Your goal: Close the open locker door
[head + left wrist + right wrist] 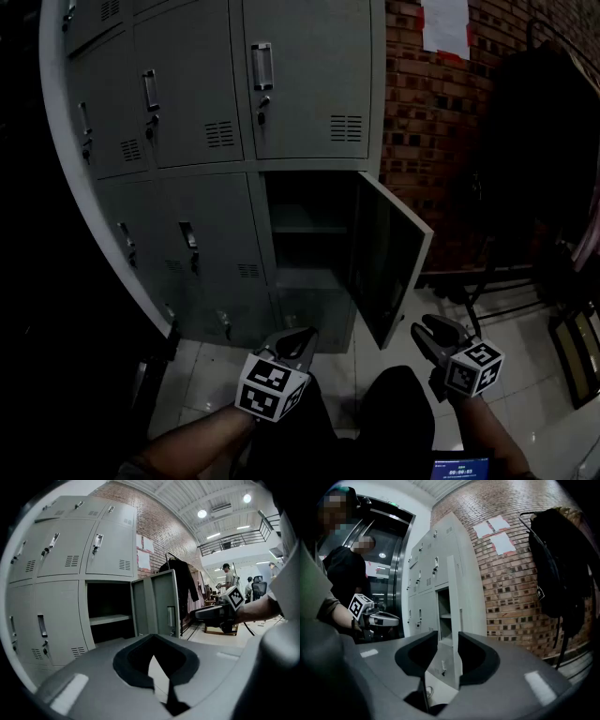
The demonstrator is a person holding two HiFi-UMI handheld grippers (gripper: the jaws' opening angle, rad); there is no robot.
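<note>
A bank of grey lockers (187,141) fills the left of the head view. Its lower right compartment (305,244) stands open with a shelf inside. The open door (389,253) swings out to the right, hinged at the right side. My left gripper (298,339) hangs low in front of the lockers, its jaws shut and empty. My right gripper (431,330) is below and just right of the door's free edge, open, touching nothing. The door (157,604) shows ahead in the left gripper view. In the right gripper view the door (454,611) appears edge-on beyond the jaws.
A brick wall (441,141) with white paper sheets adjoins the lockers on the right. A dark coat (544,141) hangs on a rack at far right, with a chair frame (572,347) below it. White tiled floor (375,366) lies underfoot. People stand far back (228,576).
</note>
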